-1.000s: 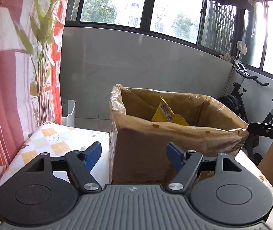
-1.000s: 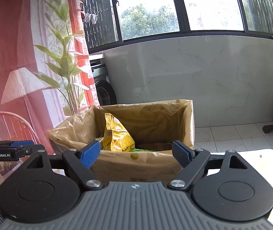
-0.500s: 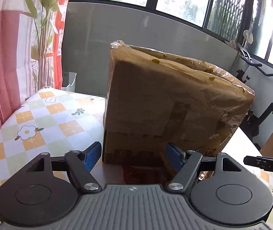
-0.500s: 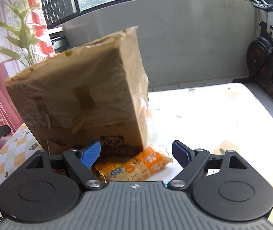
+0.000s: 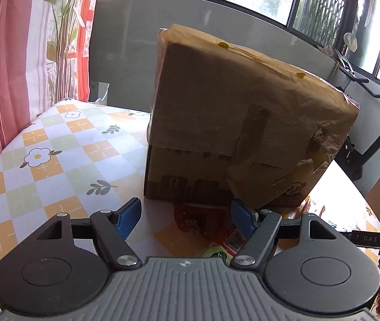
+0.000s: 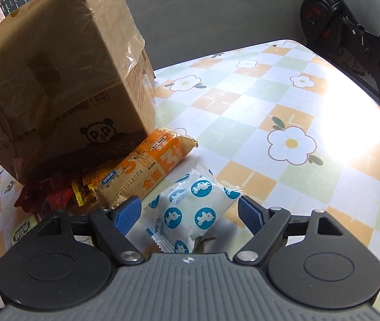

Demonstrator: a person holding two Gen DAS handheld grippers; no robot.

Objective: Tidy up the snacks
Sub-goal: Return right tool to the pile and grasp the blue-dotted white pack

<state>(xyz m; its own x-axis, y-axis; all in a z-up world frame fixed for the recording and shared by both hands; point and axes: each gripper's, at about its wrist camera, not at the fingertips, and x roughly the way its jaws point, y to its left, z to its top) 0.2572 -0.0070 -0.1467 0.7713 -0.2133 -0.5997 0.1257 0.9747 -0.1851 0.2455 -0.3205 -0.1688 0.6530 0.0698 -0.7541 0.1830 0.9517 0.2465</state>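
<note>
A taped cardboard box (image 5: 238, 133) stands on the flowered tablecloth (image 5: 56, 155); it also shows in the right wrist view (image 6: 56, 80). Snack packs lie at its foot. My left gripper (image 5: 186, 218) is open just above a dark red pack (image 5: 200, 219). My right gripper (image 6: 190, 212) is open, low over a white pack with blue dots (image 6: 192, 211), which lies between its fingers. An orange biscuit pack (image 6: 150, 165) leans against the box, with red and yellow packs (image 6: 64, 192) to its left.
An exercise bike (image 6: 350, 26) stands beyond the table's far right edge. A red-striped curtain and tall plant (image 5: 61, 26) are at the left. The right gripper's finger shows at the left wrist view's right edge (image 5: 363, 239).
Both grippers have dropped from above the box's open top down to table level at its foot. The box's inside has gone out of sight and the snack packs have come into view.
</note>
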